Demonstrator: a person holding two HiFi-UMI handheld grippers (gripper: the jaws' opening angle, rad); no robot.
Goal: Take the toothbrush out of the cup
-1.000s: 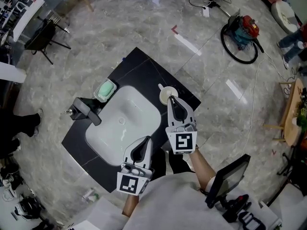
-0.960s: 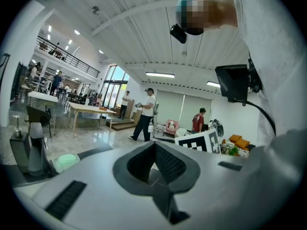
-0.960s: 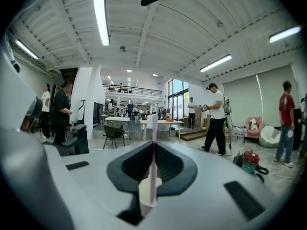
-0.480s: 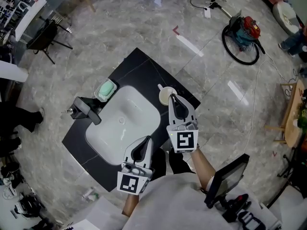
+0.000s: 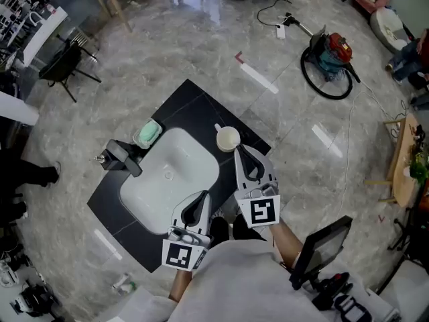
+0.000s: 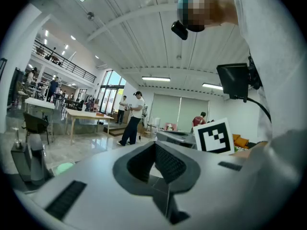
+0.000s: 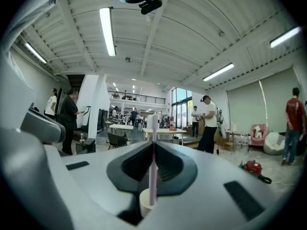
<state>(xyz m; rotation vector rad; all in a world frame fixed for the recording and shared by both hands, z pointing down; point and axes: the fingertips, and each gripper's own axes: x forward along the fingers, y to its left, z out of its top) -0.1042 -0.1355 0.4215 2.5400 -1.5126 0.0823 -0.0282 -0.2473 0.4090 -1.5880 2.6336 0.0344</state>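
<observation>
Beside one sink, one cup, one toothbrush (in right gripper)

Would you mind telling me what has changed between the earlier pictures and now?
The right hand-held gripper, shut on the toothbrush, has risen. Its tips sat at the cup's rim before and now stand clear of the cup. The brush is upright, its lower end about at the cup's mouth. The left hand-held gripper stayed shut over the sink's near edge. Cup, sink and green soap dish kept their places.
</observation>
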